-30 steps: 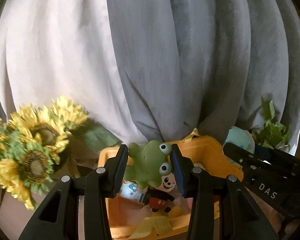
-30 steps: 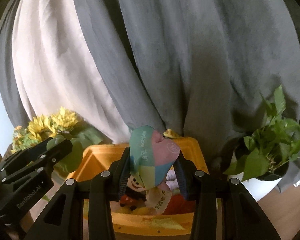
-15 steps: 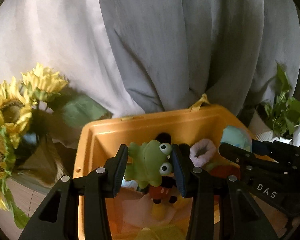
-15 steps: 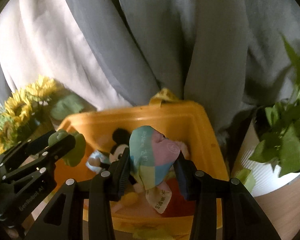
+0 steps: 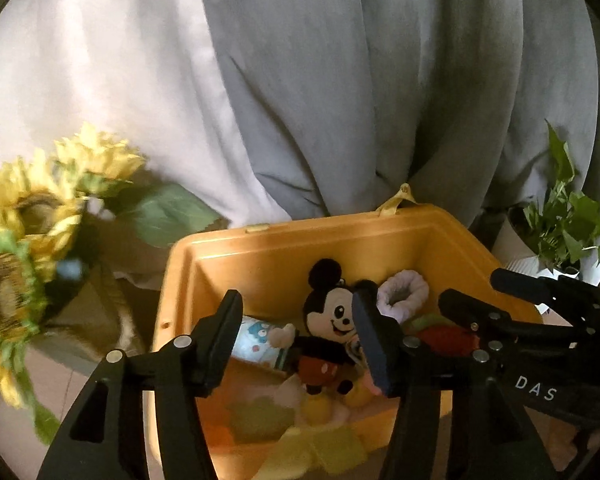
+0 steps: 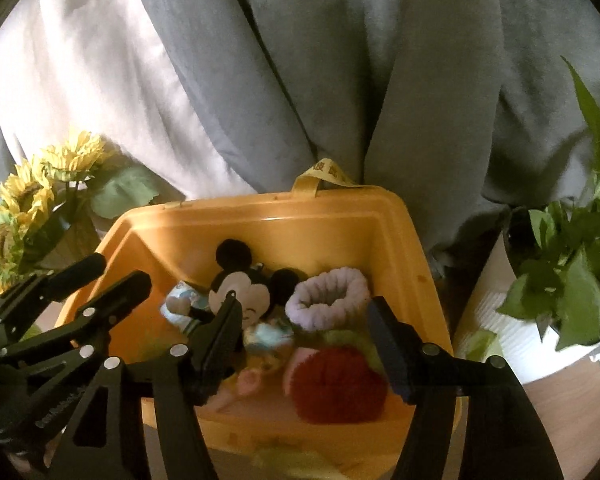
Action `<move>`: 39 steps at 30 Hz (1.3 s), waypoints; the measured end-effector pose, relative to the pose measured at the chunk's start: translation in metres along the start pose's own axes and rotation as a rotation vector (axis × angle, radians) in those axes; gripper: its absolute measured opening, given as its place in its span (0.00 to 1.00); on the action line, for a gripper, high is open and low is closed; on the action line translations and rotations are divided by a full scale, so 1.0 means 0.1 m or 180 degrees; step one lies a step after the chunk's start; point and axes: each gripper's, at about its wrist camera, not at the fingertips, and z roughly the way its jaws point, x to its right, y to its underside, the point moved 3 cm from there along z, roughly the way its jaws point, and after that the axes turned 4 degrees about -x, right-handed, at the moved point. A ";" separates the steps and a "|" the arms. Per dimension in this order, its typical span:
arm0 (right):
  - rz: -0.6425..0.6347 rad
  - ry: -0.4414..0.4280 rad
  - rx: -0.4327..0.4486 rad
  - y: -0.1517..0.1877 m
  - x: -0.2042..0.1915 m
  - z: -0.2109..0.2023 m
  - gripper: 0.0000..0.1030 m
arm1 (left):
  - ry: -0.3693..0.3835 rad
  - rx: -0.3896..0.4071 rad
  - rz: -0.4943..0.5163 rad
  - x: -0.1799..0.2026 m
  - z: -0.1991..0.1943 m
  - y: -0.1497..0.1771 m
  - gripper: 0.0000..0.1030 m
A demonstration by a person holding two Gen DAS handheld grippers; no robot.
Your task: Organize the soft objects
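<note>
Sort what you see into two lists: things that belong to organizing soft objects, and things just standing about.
Job: orange plastic bin; black-eared mouse plush; lilac fluffy scrunchie; red pompom.
Standing about: yellow artificial sunflowers; leafy green potted plant; grey curtain.

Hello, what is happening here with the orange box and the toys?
A person holds two grippers over the orange bin, sorting soft toys into it. The left gripper and the right gripper are both opening, with nothing between their fingers. A mouse plush, a purple scrunchie and a red pompom lie inside.
</note>
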 end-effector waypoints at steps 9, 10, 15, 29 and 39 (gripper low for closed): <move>0.0012 0.0079 0.0233 0.19 -0.05 -0.51 0.69 | -0.0300 0.0119 -0.0168 -0.13 -0.59 0.18 0.70; 0.0008 0.0089 0.0261 0.21 -0.05 -0.57 0.70 | -0.0309 0.0137 -0.0183 -0.15 -0.66 0.21 0.71; -0.0024 0.0149 0.0434 0.35 -0.18 -0.95 0.74 | -0.0350 0.0222 -0.0219 -0.18 -1.02 0.34 0.76; 0.0327 0.0435 0.0699 0.90 -0.57 -1.78 0.83 | -0.0256 0.0463 -0.0063 -0.43 -1.87 0.71 0.91; 0.0502 0.0706 0.0932 1.31 -0.81 -2.37 0.83 | -0.0044 0.0547 0.0081 -0.52 -2.38 1.01 0.91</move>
